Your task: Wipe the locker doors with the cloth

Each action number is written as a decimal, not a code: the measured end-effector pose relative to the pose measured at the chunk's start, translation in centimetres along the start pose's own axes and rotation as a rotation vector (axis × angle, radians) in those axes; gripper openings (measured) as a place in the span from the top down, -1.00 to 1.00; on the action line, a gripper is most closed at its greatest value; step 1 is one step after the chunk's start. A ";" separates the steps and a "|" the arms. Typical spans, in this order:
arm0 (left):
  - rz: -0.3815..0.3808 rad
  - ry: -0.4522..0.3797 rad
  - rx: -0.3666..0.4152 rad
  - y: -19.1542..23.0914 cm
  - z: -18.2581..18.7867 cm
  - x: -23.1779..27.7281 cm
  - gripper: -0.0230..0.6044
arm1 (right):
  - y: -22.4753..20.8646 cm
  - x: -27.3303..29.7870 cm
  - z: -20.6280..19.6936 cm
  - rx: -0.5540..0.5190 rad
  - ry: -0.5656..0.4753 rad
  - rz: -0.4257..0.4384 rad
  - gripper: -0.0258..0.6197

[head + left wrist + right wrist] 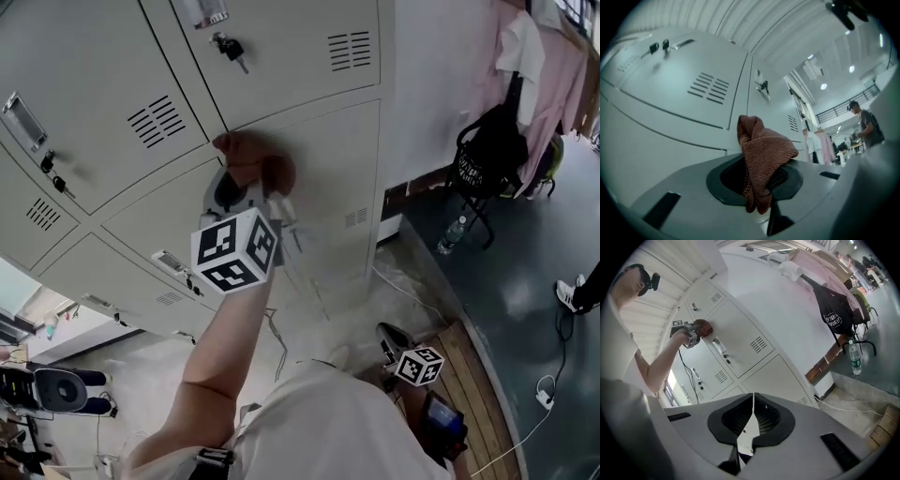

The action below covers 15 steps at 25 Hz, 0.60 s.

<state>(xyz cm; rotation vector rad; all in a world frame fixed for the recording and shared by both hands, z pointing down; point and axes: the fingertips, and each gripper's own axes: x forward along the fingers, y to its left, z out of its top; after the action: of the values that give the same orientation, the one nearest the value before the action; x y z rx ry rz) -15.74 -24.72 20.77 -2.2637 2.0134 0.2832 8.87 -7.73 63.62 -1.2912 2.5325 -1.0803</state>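
A reddish-brown cloth (251,159) is bunched in my left gripper (246,187), which is raised on an outstretched arm and holds the cloth against a grey locker door (323,155). In the left gripper view the cloth (761,150) fills the space between the jaws of the left gripper (761,177), with vented locker doors (684,93) just beyond. My right gripper (392,342) hangs low beside the person's body, away from the lockers. In its own view the right gripper (753,416) is shut with nothing in it, and the cloth (703,327) shows far off.
Keys hang in several locker locks (232,49). To the right stand a chair with a black bag (492,150), pink garments (553,56) and a water bottle (452,234) on the floor. Cables (548,394) lie near a wooden platform (473,370). A fan (56,389) sits lower left.
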 end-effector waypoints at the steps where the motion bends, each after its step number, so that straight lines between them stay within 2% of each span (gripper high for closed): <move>1: 0.041 -0.022 0.068 1.0 0.6 -0.6 0.68 | 0.1 -0.1 -0.2 0.001 0.005 0.002 0.86; 2: 0.069 -0.035 0.140 1.7 1.0 -1.0 0.68 | 0.2 -0.1 -0.5 0.002 0.009 0.004 0.86; 4: 0.074 -0.018 0.257 2.0 0.3 -1.2 0.68 | 0.5 -0.2 -1.1 0.004 0.015 0.009 0.86; 8: 0.067 0.055 0.376 1.5 -4.1 -1.7 0.68 | 1.1 -0.7 -1.9 0.008 0.016 0.010 0.86; 10: 0.066 0.106 0.379 1.7 -7.1 -2.3 0.68 | 1.4 -0.8 -1.8 0.006 0.008 0.010 0.86; 12: 0.040 0.159 0.350 1.8 -10.2 -2.7 0.68 | 1.5 -1.0 -1.5 0.000 0.000 0.007 0.86; 15: -0.034 0.216 0.244 1.8 -13.9 -3.7 0.68 | 1.8 -1.2 -0.9 -0.024 -0.014 0.005 0.86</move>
<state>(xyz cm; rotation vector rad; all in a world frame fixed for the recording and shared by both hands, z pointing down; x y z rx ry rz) -16.96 -24.11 35.20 -2.2516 1.9749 -0.2093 8.04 -5.64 62.90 -1.2931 2.5449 -1.0391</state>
